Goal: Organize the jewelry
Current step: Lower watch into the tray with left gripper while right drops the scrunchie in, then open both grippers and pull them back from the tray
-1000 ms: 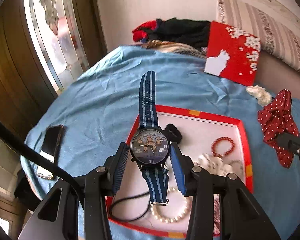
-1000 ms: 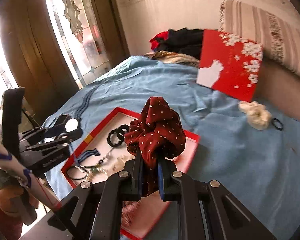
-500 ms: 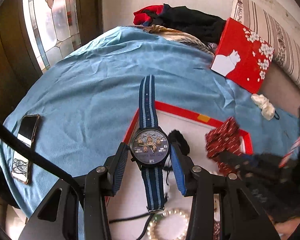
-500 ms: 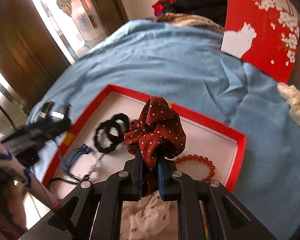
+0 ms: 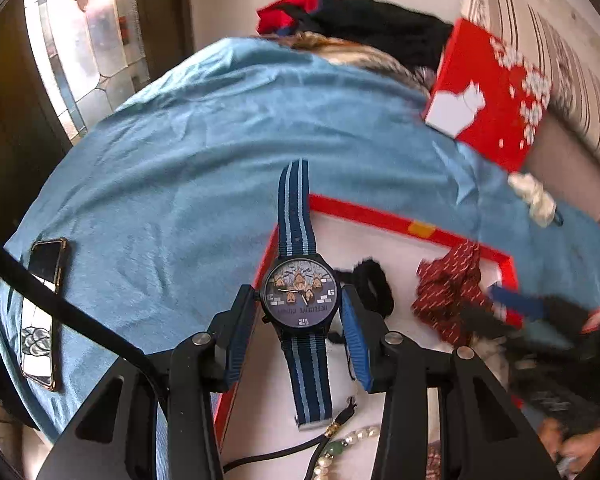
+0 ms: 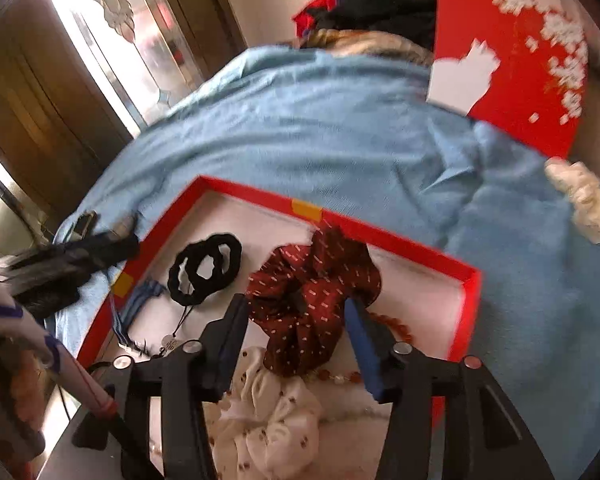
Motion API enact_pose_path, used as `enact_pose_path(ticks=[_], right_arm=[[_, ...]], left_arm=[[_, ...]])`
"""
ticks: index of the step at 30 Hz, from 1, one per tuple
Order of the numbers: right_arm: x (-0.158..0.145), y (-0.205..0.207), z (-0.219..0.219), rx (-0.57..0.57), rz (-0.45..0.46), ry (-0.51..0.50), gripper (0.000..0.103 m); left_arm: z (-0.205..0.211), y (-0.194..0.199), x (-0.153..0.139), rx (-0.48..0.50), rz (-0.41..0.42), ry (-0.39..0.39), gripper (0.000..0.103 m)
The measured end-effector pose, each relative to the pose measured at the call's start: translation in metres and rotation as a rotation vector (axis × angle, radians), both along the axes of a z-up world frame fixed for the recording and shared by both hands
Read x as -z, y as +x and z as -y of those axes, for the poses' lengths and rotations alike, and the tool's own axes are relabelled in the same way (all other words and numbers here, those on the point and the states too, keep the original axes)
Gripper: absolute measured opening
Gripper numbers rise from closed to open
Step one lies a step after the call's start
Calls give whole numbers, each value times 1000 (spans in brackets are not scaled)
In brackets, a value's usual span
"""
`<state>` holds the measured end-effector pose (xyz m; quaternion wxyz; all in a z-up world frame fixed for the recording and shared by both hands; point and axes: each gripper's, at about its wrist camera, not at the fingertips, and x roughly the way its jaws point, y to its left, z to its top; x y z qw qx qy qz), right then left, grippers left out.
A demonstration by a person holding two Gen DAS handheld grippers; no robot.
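Left wrist view: left gripper [image 5: 300, 332] is closed on the watch [image 5: 299, 298], pads on either side of the case, strap running fore-aft, far end overhanging the red tray [image 5: 364, 213] rim. Gripper sits low over the tray's left edge, aimed along the bed. To place well I'd shift right so the whole strap clears the rim, then lower flat onto bare floor short of the black scrunchie [image 5: 374, 286] and the pearls [image 5: 340, 450].

Right wrist view: right gripper [image 6: 296, 332] is wide open, gripping nothing; the red dotted scrunchie [image 6: 314, 298] lies in the tray between its fingers, partly over red beads [image 6: 392, 322]. Gripper points down-forward into the tray. Back it straight out so a finger doesn't snag fabric.
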<state>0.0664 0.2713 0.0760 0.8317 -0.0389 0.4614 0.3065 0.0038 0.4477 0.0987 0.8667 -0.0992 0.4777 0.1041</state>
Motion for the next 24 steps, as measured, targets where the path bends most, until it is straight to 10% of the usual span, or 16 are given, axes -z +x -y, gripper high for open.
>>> enact_pose_path(ticks=[13, 24], right_arm=[[-31, -49, 81, 81, 92, 69, 61], [-28, -82, 107, 102, 115, 40, 61]], left_arm=[[16, -4, 42, 8, -141, 101, 42], [13, -44, -9, 6, -18, 0, 57]])
